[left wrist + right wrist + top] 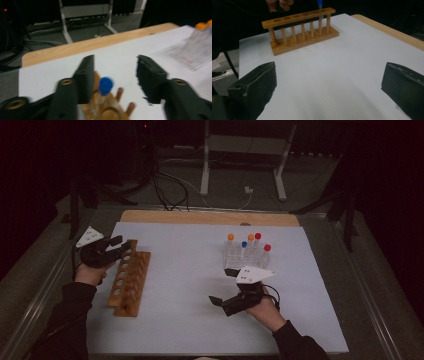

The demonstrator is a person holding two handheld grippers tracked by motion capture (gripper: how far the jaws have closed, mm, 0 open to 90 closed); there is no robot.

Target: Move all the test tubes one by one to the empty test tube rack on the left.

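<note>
blue-capped tube (106, 86) between left gripper (115, 75) jaws — untouched

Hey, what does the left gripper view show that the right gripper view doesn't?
Left gripper view alone: a blue cap seen from above between that gripper's spread fingers, not pressed by them, plus a blurred clear rack with orange caps at the right edge.

Right gripper view alone: the wooden rack from the side, all its holes and pegs, and open fingers with nothing between them.

Both: the white mat, the table's wooden edge, the wooden rack and the blue-capped tube at its end hole.
</note>
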